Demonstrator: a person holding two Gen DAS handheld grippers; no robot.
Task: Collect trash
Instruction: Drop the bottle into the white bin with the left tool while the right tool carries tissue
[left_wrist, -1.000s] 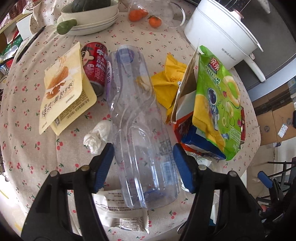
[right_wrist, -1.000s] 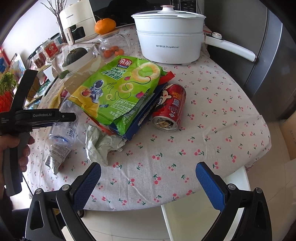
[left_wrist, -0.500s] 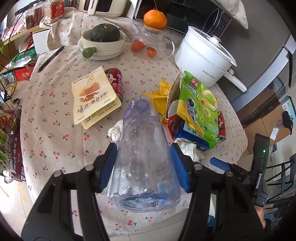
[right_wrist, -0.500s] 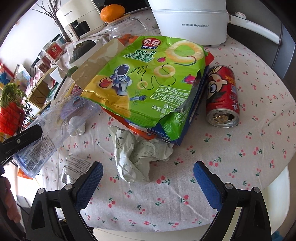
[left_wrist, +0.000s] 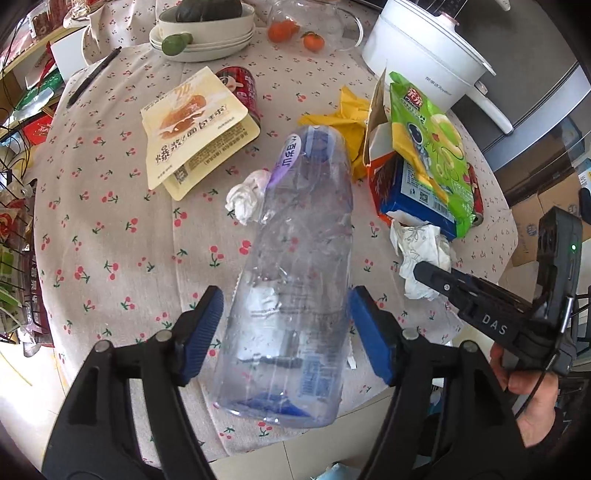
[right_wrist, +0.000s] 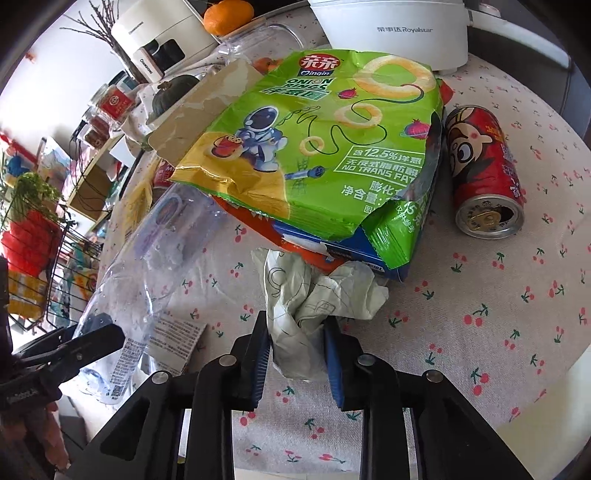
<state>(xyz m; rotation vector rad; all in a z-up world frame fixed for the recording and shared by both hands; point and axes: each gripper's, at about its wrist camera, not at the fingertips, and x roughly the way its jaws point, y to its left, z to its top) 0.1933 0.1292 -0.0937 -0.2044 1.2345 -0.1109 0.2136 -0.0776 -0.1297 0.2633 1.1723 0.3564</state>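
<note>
A big clear plastic bottle (left_wrist: 295, 258) hangs tilted over the table's front edge, bottom toward me. My left gripper (left_wrist: 286, 295) is around its lower body; its jaws are opening slightly, and the blue pads still bear on the bottle's sides. A crumpled, printed paper (right_wrist: 317, 291) lies in front of the green snack bag (right_wrist: 314, 147). My right gripper (right_wrist: 295, 319) is closing on that paper, and both pads press its near end. In the left wrist view the right gripper's finger (left_wrist: 436, 277) lies on the same paper (left_wrist: 421, 243).
The bag lies on a blue and orange carton (left_wrist: 410, 184), with a red can (right_wrist: 484, 170) beside it. A white tissue (left_wrist: 243, 195), beige pouches (left_wrist: 192, 129), a second can (left_wrist: 240, 85) and a yellow wrapper (left_wrist: 347, 118) lie mid-table. A white pot (left_wrist: 424, 48) and bowls (left_wrist: 207, 33) stand behind.
The left gripper lifted the bottle off the cloth and drew it toward the table's edge. The right gripper came down to the crumpled paper and closed from wide open onto it.
</note>
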